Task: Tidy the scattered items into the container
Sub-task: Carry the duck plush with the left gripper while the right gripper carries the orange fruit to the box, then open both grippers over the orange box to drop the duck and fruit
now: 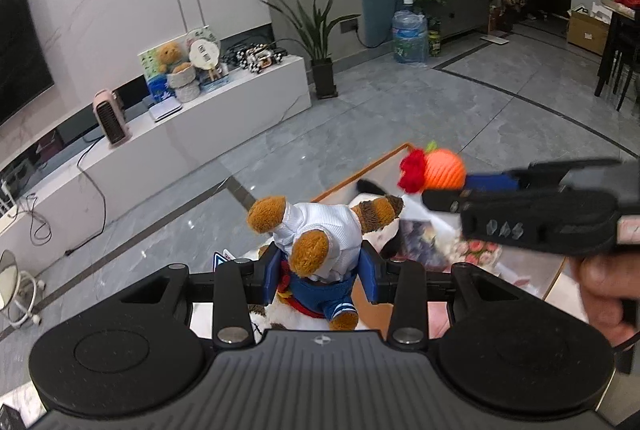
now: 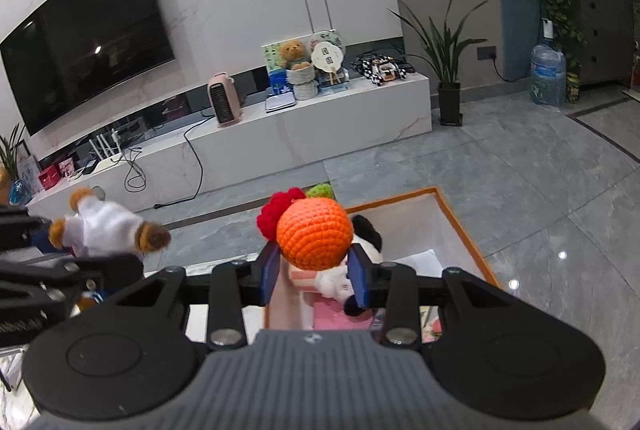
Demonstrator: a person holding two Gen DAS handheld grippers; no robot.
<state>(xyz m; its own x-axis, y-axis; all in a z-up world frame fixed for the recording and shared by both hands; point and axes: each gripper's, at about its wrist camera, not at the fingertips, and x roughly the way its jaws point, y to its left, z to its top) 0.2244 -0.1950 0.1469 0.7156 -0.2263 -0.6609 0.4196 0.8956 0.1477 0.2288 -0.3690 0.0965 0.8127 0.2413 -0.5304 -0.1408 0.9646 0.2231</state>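
My left gripper (image 1: 320, 270) is shut on a brown teddy bear (image 1: 316, 230) in a white shirt and blue trousers, held up off the surface. My right gripper (image 2: 314, 272) is shut on an orange crocheted fruit (image 2: 314, 236) with a red flower and green leaf. In the left wrist view the right gripper (image 1: 460, 189) comes in from the right with the crocheted fruit (image 1: 444, 169) above the container. The white container with an orange rim (image 2: 460, 226) lies below and ahead, holding a black-and-white plush (image 2: 368, 230) and other items. The bear (image 2: 108, 226) shows at the left of the right wrist view.
A hand (image 1: 604, 294) holds the right gripper. A white TV bench (image 2: 280, 137) with a pink heater (image 2: 224, 101), cables and ornaments runs along the far wall under a television (image 2: 88, 33). A potted plant (image 2: 448, 69), a water bottle (image 2: 548, 73) and grey tiled floor (image 1: 400, 109) lie beyond.
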